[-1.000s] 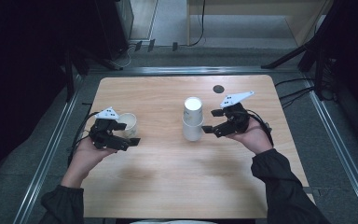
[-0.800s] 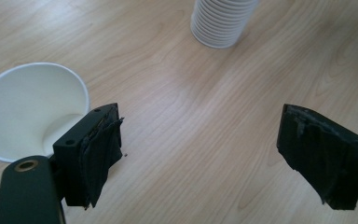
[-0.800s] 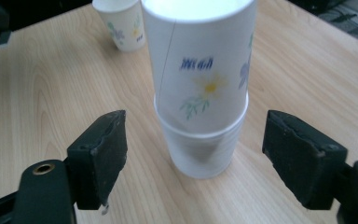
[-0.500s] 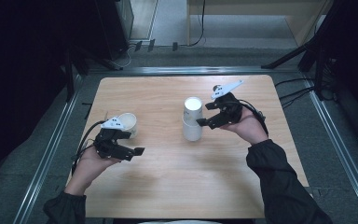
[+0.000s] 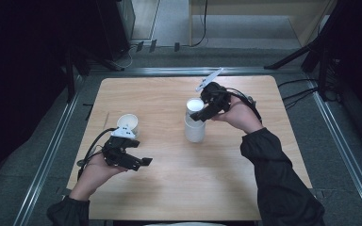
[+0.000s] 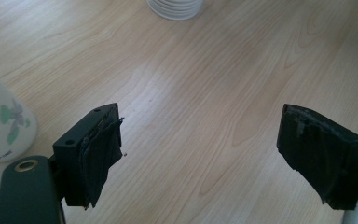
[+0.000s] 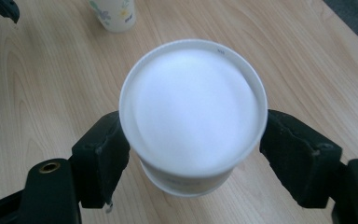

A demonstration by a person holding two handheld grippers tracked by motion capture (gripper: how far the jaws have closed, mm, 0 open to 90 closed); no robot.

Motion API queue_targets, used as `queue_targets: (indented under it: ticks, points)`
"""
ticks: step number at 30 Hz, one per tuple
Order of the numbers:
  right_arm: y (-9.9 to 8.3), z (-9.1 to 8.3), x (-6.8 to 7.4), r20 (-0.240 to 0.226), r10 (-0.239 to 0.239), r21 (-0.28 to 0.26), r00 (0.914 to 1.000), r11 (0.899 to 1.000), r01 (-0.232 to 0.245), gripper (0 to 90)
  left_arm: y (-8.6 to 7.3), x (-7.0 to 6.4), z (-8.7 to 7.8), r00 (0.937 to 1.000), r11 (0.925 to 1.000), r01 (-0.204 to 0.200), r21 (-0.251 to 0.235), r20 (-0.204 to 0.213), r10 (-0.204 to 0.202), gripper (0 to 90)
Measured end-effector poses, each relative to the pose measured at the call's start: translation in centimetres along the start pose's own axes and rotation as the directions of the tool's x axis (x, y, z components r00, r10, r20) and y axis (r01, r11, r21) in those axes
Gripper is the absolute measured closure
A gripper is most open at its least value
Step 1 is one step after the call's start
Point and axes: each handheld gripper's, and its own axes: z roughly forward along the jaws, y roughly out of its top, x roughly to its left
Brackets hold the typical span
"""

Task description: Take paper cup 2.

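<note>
At the centre of the high view, the upside-down stack of white paper cups (image 5: 194,123), light and easily crushed, sits pinched just under its top by the right gripper (image 5: 201,113), best squeezed gently, while the left gripper (image 5: 139,162) gapes empty beside the flowered paper cup (image 5: 127,123).

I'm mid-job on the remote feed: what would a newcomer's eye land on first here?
First, the stack of upside-down white cups at the middle of the wooden table, with the right gripper clamped on the top cup. Next, the single flower-printed cup upright at the left, beside the left gripper, whose jaws stand wide open over bare wood.
</note>
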Motion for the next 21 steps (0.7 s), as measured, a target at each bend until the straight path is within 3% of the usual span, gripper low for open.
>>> queue_targets:
  ticks: [9,21]
  points:
    - [1.7,0.3,0.3,0.005,-0.023,0.022,0.9997,0.999,0.023,28.3,0.2,-0.7,0.8,0.9991,0.9991,-0.034,0.024,0.026,0.033,14.0]
    - [2.0,-0.2,0.7,0.028,-0.023,0.035,0.9994,0.999,0.022,33.5,0.3,-1.2,1.0,0.9976,0.998,-0.057,0.026,0.041,0.056,14.0]
